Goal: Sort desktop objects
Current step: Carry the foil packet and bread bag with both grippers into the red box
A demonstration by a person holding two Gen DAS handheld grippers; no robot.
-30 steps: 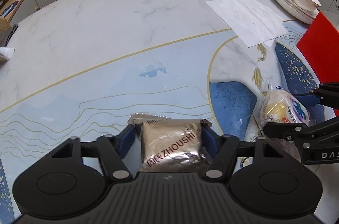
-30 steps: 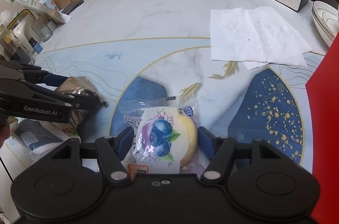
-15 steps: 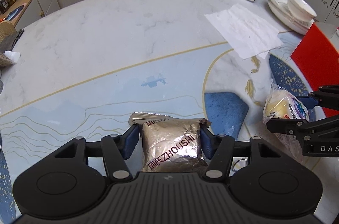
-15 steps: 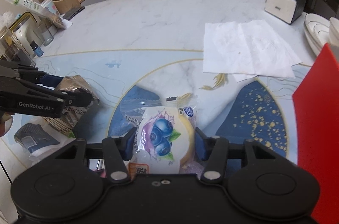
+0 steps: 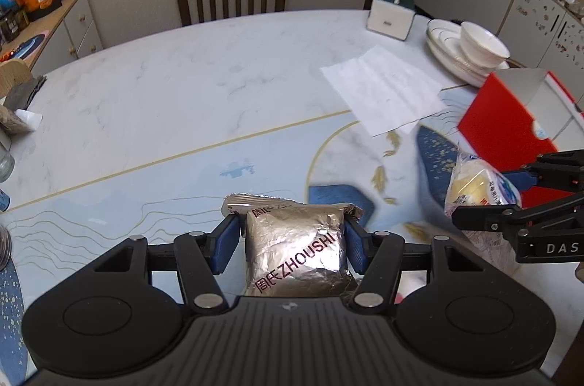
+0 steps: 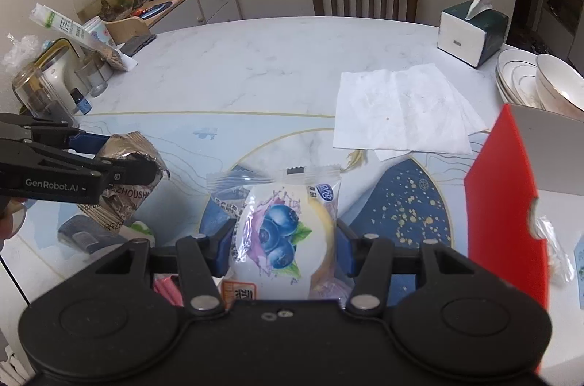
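Left gripper (image 5: 294,240) clamps a silver foil ZHOUSHI packet (image 5: 295,253); right gripper (image 6: 284,242) grips a blueberry pastry packet (image 6: 281,236), seemingly both lifted, red box (image 6: 505,203) at three o'clock

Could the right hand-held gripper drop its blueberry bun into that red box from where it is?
Probably yes. The right hand-held gripper, shut on the bun, has the red box beside it with nothing between them.

Left gripper (image 5: 294,232) clamped on silver foil packet (image 5: 295,254), right gripper (image 5: 511,200) to its right gripping a bun packet (image 5: 474,185), red box (image 5: 507,116) beyond that
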